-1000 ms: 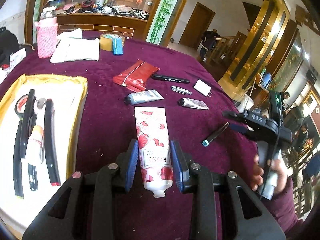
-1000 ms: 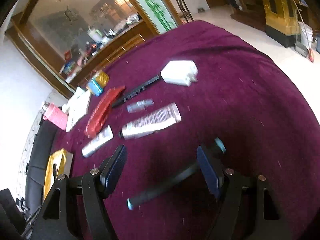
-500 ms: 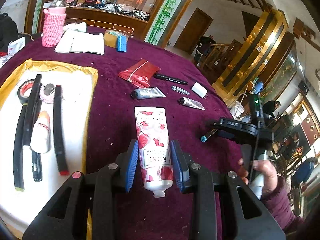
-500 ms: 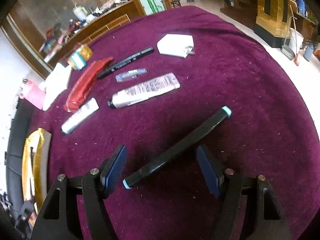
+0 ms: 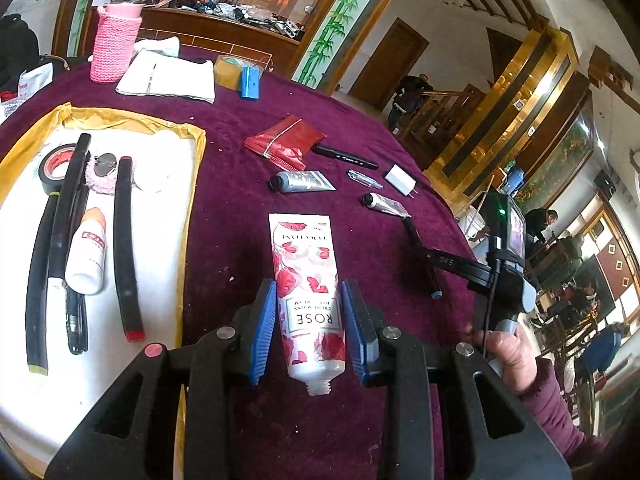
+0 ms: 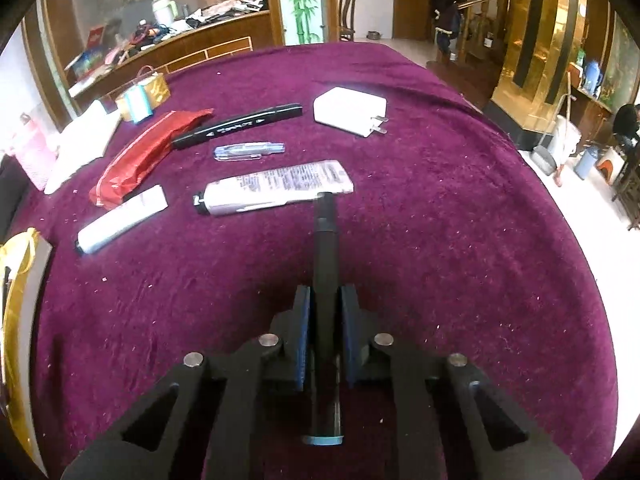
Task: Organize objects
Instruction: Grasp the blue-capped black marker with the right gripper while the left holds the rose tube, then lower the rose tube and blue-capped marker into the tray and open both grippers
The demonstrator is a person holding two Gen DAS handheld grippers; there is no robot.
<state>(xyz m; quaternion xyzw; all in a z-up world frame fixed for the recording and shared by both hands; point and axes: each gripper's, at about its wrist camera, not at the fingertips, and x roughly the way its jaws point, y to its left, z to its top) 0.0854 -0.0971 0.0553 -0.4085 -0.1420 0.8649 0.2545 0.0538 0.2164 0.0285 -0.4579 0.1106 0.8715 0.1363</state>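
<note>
With the right gripper (image 6: pixel 325 336) clamped on the black pen (image 6: pixel 326 264) low over the purple table (image 6: pixel 460 240) and the left gripper (image 5: pixel 308 328) pinching the rose tube (image 5: pixel 306 280), both should lift straight before swinging to the tray (image 5: pixel 188 184).

Purple-clothed table (image 6: pixel 440 216), white charger (image 6: pixel 350 116), black marker (image 6: pixel 236 125), red pouch (image 6: pixel 148 152), white-lined tray (image 5: pixel 176 216)

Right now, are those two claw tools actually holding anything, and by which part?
The right gripper clamps the black pen near its teal-capped end. The left gripper holds the rose tube by its lower body, near the neck.
</note>
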